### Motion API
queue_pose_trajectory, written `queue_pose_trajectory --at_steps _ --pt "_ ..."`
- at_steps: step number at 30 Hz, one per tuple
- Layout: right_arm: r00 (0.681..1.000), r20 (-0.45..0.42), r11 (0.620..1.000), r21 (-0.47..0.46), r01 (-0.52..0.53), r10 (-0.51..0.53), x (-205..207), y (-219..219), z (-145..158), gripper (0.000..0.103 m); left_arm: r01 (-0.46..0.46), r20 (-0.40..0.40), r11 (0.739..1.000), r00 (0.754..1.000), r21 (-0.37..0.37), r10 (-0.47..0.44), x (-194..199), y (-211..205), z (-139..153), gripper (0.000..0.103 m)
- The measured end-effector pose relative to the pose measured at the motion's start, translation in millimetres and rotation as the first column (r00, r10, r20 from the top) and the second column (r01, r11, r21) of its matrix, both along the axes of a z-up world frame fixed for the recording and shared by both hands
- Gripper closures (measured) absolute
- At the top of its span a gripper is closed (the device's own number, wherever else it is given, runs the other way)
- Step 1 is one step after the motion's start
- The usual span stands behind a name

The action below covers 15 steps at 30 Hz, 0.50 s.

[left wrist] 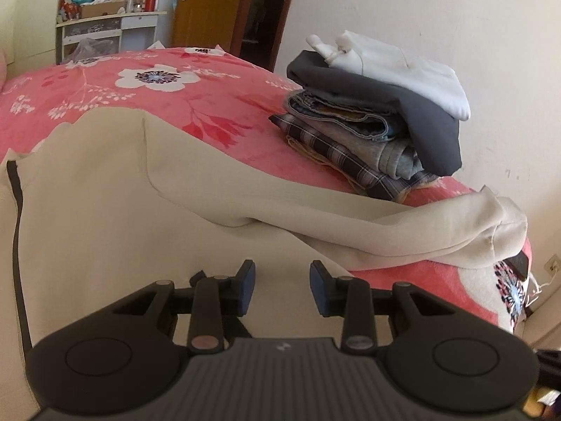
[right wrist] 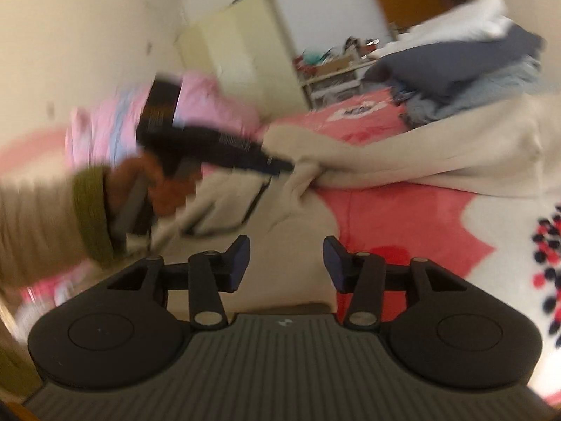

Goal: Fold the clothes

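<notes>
A beige sweatshirt [left wrist: 115,217] lies spread on the pink floral bed cover [left wrist: 210,105], one sleeve [left wrist: 403,231] trailing toward the bed's right edge. My left gripper [left wrist: 282,277] hovers low over its body with the jaws apart and only smooth cloth seen through the gap. In the blurred right wrist view, a hand [right wrist: 154,189] holds that left gripper [right wrist: 280,167], whose tip meets a bunched part of the sweatshirt [right wrist: 403,161]. My right gripper [right wrist: 285,256] is open above the sweatshirt's near edge, with nothing between its pads.
A stack of folded clothes [left wrist: 378,112], white on top, sits on the bed by the wall [left wrist: 473,35]. A cluttered white shelf [left wrist: 105,24] and a wooden door [left wrist: 207,7] stand beyond. Pink bedding [right wrist: 115,119] lies at the left, before a pale wardrobe [right wrist: 242,52].
</notes>
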State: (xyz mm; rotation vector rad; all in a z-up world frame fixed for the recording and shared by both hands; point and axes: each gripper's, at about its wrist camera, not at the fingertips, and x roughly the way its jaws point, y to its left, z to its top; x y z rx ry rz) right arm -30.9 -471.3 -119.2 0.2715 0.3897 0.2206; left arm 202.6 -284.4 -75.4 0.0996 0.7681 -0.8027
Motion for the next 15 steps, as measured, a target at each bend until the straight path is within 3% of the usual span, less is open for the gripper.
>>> queue_pose_trajectory --at_steps 2,4,5,6,8,10,11,12,13,14,15 --pt "0.999 -0.032 0.997 -0.078 -0.001 -0.001 10.2 9.3 -2.6 0.057 -0.009 -0.005 1.000 1.000 -0.007 0.009 -0.9 2.9 -2.2 0.068" --pt "0.997 -0.069 0.985 -0.171 0.008 -0.020 20.8 18.4 -3.9 0.076 -0.020 -0.010 1.000 1.000 -0.015 0.020 -1.1 5.4 -4.3 0.068" --pt "0.996 -0.082 0.981 -0.191 0.020 -0.037 25.7 22.0 -4.1 0.096 -0.023 -0.011 0.999 1.000 -0.022 0.023 -0.8 6.7 -5.0 0.068" --pt "0.995 -0.092 0.986 -0.163 0.029 -0.044 28.9 20.6 -3.1 0.101 -0.027 -0.013 0.999 1.000 -0.029 0.026 -0.4 8.0 -5.6 0.068" --pt "0.995 -0.075 0.995 -0.082 0.064 -0.070 29.0 11.9 3.6 0.102 -0.038 -0.011 0.998 0.999 -0.047 0.037 1.6 9.5 -3.8 0.069" --pt "0.999 0.008 0.990 0.134 0.049 -0.051 19.5 -3.9 17.2 0.102 -0.045 -0.008 0.997 0.999 -0.065 0.045 3.8 9.9 -1.9 0.069" --pt "0.998 0.057 0.964 0.264 0.024 -0.040 13.9 -12.8 20.9 0.103 -0.046 -0.007 0.996 0.999 -0.074 0.046 4.9 9.3 -1.1 0.069" --pt "0.992 0.109 0.913 0.408 0.007 -0.056 6.6 -24.8 21.9 0.103 -0.047 -0.005 0.996 0.999 -0.082 0.046 6.0 8.6 -0.4 0.069" --pt "0.987 0.126 0.870 0.493 0.022 -0.097 -0.3 -35.4 18.7 0.103 -0.047 -0.003 0.995 0.999 -0.090 0.047 7.0 7.9 0.3 0.069" --pt "0.981 0.131 0.826 0.562 0.044 -0.141 -7.0 -45.3 14.5 0.103 -0.048 -0.007 0.995 0.999 -0.091 0.048 8.1 5.9 -1.4 0.069" --pt "0.978 0.090 0.823 0.558 0.107 -0.188 -9.6 -50.6 7.5 0.103 -0.050 -0.012 0.995 0.999 -0.091 0.049 9.2 3.5 -3.8 0.069"
